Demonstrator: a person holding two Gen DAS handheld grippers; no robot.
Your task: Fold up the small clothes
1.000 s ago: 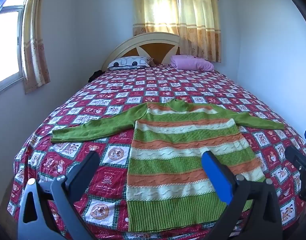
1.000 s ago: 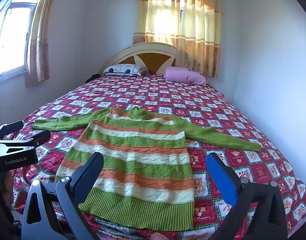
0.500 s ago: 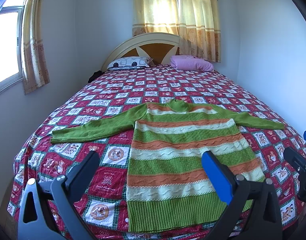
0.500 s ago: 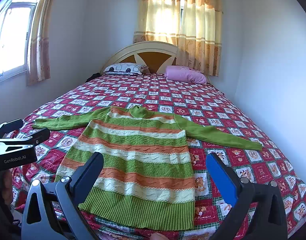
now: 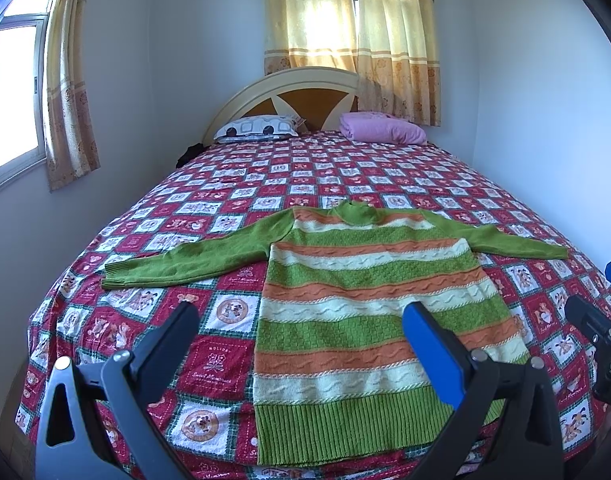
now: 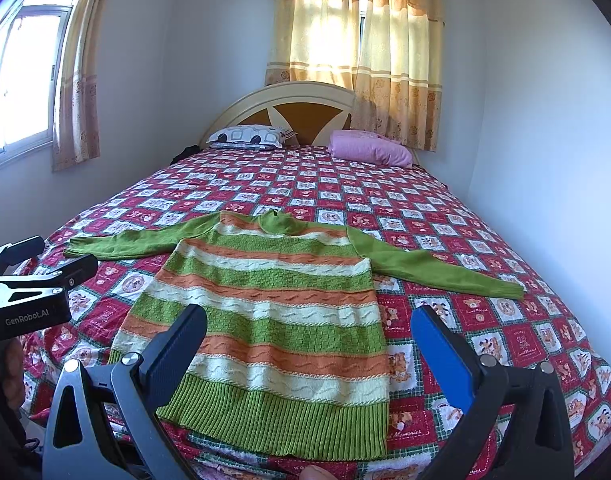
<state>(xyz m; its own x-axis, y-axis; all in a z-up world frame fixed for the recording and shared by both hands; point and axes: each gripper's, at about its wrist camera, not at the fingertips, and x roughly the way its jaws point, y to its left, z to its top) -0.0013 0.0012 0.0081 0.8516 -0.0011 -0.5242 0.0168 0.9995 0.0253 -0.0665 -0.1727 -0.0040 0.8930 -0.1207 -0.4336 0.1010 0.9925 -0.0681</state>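
The sweater [image 5: 369,320] hem is partly covered by the left gripper [image 5: 301,328] fingers [image 5: 433,348]. A dark item [image 5: 189,154] beside the bed [image 5: 345,176] is too small to identify. Quilt prints are unreadable.

One striped sweater [image 5: 369,312] lies on one bed [image 5: 345,176]. Two pillows sit at twelve o'clock: one patterned pillow [image 5: 255,128], one pink pillow [image 5: 381,132]. Two tools show: left tool [image 5: 301,332], right tool [image 6: 309,334].

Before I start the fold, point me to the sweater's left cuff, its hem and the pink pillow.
left cuff [image 5: 115,277], left wrist view, ribbed end of the sleeve.
hem [image 6: 281,420], right wrist view, middle of the green ribbed band.
pink pillow [image 6: 369,152], right wrist view, its top face.
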